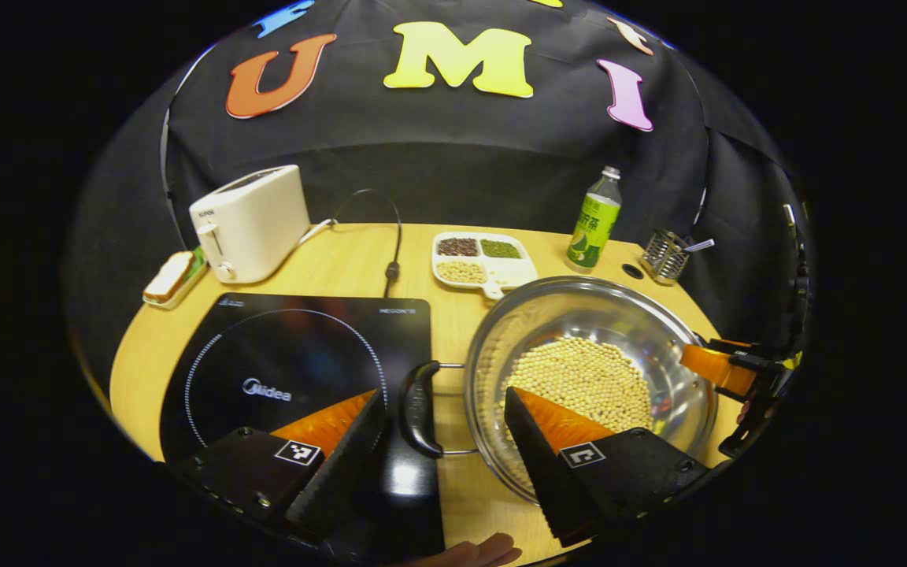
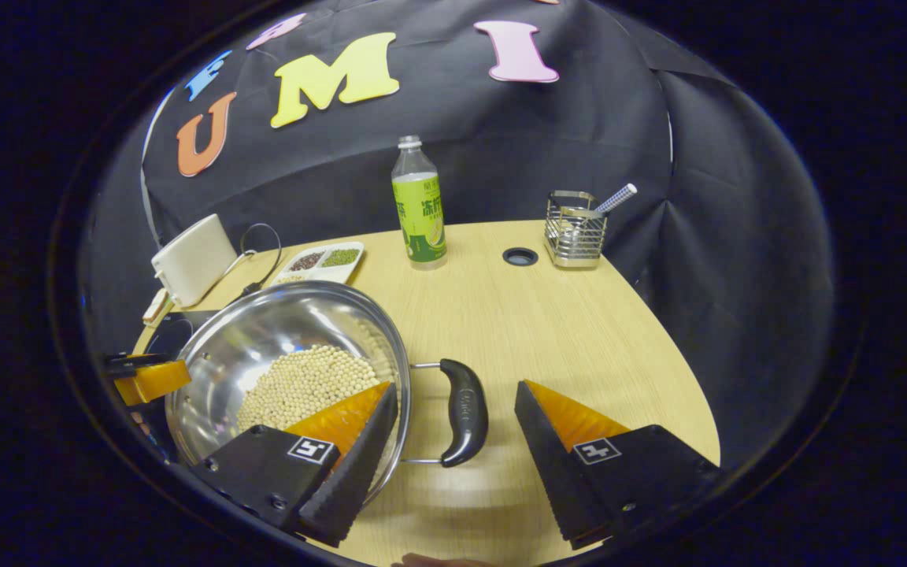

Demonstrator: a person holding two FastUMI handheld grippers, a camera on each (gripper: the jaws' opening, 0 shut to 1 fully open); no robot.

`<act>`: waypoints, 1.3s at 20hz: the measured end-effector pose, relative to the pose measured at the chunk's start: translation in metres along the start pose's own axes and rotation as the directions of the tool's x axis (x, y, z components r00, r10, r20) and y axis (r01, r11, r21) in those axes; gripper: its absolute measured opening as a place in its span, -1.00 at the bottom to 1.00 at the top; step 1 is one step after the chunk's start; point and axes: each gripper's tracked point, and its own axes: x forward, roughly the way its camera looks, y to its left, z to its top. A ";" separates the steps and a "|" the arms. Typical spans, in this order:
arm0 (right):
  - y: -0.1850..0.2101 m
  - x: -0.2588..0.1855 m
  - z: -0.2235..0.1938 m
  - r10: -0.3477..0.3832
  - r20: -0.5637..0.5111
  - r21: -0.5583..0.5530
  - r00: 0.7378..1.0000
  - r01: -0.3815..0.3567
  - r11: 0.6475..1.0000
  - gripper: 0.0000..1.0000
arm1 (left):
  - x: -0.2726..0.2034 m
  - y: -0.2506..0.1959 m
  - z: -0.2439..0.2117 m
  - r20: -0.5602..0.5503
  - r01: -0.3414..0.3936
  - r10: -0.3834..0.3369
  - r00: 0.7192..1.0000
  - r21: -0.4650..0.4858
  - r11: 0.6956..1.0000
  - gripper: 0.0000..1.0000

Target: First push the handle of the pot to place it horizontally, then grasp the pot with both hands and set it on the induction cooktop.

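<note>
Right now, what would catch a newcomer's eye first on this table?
The shiny steel pot of pale beans sits mid-table beside the black induction cooktop. An open gripper brackets each handle: the left gripper and the right gripper. A green bottle stands behind.

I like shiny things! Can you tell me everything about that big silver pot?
The pot is shiny, round and wide, of bright metal, with no lid. Pale round beans cover its bottom. A black handle on wire loops sticks out flat from each side. It sits upright on the wooden table, beside the black cooktop. Open grippers flank both handles.
</note>
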 end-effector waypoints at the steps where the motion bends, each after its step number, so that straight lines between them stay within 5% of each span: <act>1: 0.007 0.001 0.000 0.017 -0.008 0.015 1.000 -0.017 1.000 0.92 | 0.002 0.002 -0.001 -0.008 -0.011 0.011 1.000 -0.002 1.000 0.84; 3: 0.019 -0.001 -0.002 0.061 -0.020 0.038 0.998 -0.060 0.997 0.66 | 0.004 0.009 -0.004 -0.030 -0.044 0.044 0.999 0.009 0.999 0.77; 5: 0.018 -0.001 -0.001 0.052 -0.015 0.044 0.999 -0.051 0.998 0.76 | 0.006 0.009 -0.005 -0.030 -0.058 0.060 0.998 0.038 0.998 0.62; 7: 0.015 0.000 -0.001 0.025 -0.011 0.061 1.000 -0.024 0.998 0.62 | 0.007 0.011 -0.005 -0.032 -0.079 0.081 0.996 0.047 0.996 0.47; 8: 0.009 0.000 0.000 -0.004 -0.010 0.057 1.000 0.004 0.998 0.42 | 0.009 0.014 -0.007 -0.036 -0.093 0.095 0.995 0.048 0.994 0.18; 9: 0.010 0.001 -0.001 0.000 -0.010 0.058 1.000 0.001 0.998 0.36 | 0.005 0.014 -0.004 -0.034 -0.089 0.091 0.995 0.041 0.995 0.40; 10: 0.010 0.001 -0.002 0.001 -0.014 0.059 1.000 0.000 0.998 0.32 | 0.006 0.011 -0.003 -0.033 -0.087 0.088 0.996 0.024 0.996 0.32; 11: 0.011 -0.002 -0.002 0.000 -0.017 0.067 1.000 0.001 0.998 0.31 | 0.005 0.011 -0.004 -0.039 -0.083 0.083 0.996 0.013 0.996 0.05; 12: 0.011 -0.003 -0.003 -0.004 -0.022 0.072 1.000 0.005 0.997 0.32 | 0.007 0.012 -0.003 -0.040 -0.079 0.079 0.996 0.004 0.997 0.42; 13: 0.010 -0.006 -0.005 -0.006 -0.030 0.075 1.000 0.008 0.997 0.28 | 0.008 0.012 -0.004 -0.046 -0.076 0.076 0.996 -0.004 0.997 0.17; 15: 0.010 -0.007 -0.006 -0.004 -0.037 0.072 0.999 0.006 0.997 0.25 | 0.009 0.011 -0.003 -0.054 -0.073 0.073 0.996 -0.014 0.997 0.14; 16: 0.010 -0.008 -0.006 -0.002 -0.039 0.070 0.999 0.004 0.998 0.24 | 0.010 0.010 -0.004 -0.059 -0.071 0.070 0.996 -0.017 0.997 -0.10; 17: 0.009 -0.010 -0.006 0.001 -0.040 0.070 0.999 0.002 0.998 0.24 | 0.010 0.009 -0.004 -0.063 -0.069 0.068 0.996 -0.013 0.998 0.10; 20: 0.009 -0.013 -0.005 0.007 -0.043 0.072 0.999 -0.003 0.997 0.19 | 0.011 0.008 -0.005 -0.079 -0.068 0.066 0.995 -0.018 0.998 0.24; 21: 0.010 -0.014 -0.005 0.009 -0.044 0.074 0.999 -0.006 0.997 0.19 | 0.009 0.008 -0.007 -0.085 -0.066 0.064 0.994 -0.016 0.998 0.04; 26: 0.011 -0.029 -0.009 0.031 -0.069 0.068 0.997 -0.027 0.997 0.17 | -0.007 0.006 -0.007 -0.086 -0.076 0.077 0.993 0.013 0.997 0.04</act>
